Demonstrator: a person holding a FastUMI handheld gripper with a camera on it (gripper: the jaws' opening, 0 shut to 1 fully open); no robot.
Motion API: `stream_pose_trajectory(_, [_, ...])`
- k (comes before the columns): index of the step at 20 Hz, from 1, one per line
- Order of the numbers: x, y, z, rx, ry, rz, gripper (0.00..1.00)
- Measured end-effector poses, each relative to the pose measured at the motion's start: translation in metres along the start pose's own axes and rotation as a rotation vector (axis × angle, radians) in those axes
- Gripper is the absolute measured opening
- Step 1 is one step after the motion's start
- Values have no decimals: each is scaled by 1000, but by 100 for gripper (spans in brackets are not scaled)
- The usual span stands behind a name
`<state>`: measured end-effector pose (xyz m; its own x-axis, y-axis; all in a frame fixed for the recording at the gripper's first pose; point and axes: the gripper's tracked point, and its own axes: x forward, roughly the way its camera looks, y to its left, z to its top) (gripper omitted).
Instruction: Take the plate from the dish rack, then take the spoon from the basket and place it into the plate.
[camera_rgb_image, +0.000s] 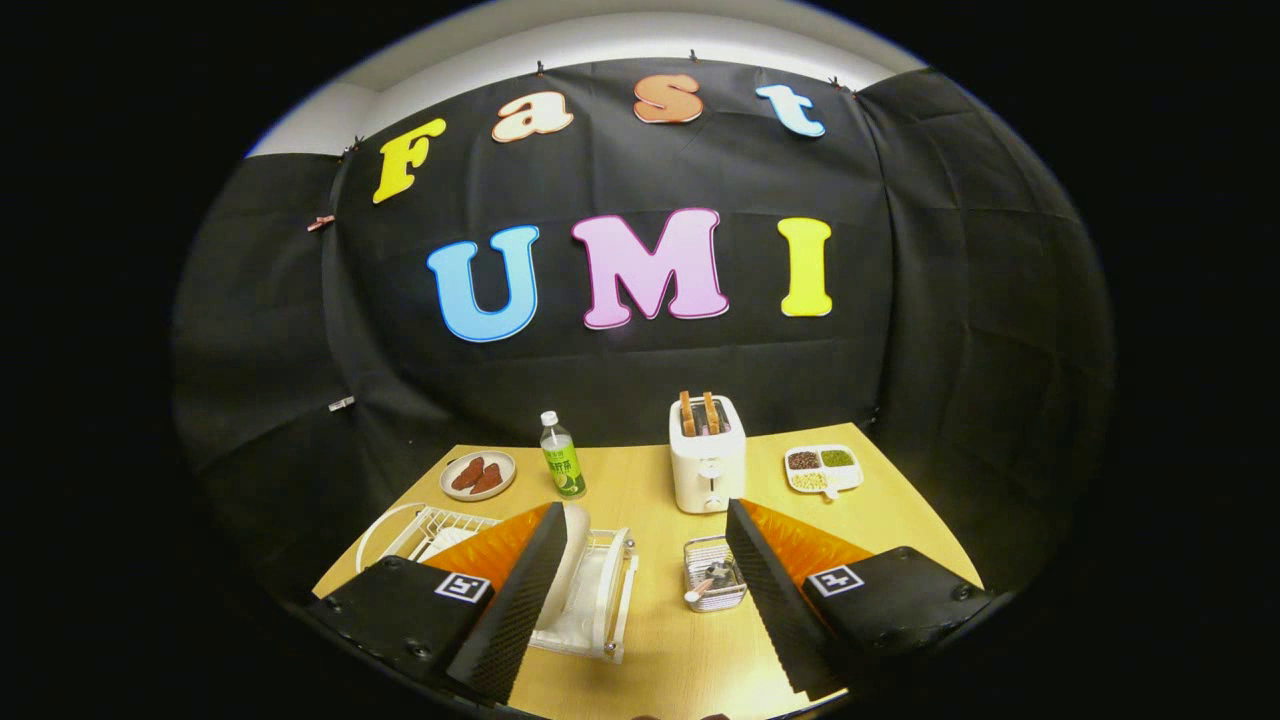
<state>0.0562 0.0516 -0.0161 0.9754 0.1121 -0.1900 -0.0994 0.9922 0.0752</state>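
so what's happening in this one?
A person is holding the gripper over a wooden table, fingers open and holding nothing. The plate stands upright in the white dish rack, just beside the left finger. The spoon lies in the small wire basket between the fingers. Neither has been picked up yet.

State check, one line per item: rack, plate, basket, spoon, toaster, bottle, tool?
dish rack: holds the plate
plate: upright in rack
basket: spoon inside
spoon: in basket, untouched
toaster: toast raised
bottle: upright, capped
tool: open, holding nothing
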Motion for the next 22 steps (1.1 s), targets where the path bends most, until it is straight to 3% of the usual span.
stream_pose_trajectory(8, [68,44,-43,26,247,34,99])
stream_pose_trajectory(15, [112,65,-117,42,481,1,97])
stream_pose_trajectory(17, [119,69,-128,31,506,-1,92])
stream_pose_trajectory(20, [122,76,-142,92,555,-23,64])
stream_pose_trajectory(22, [121,85,-144,118,573,-28,52])
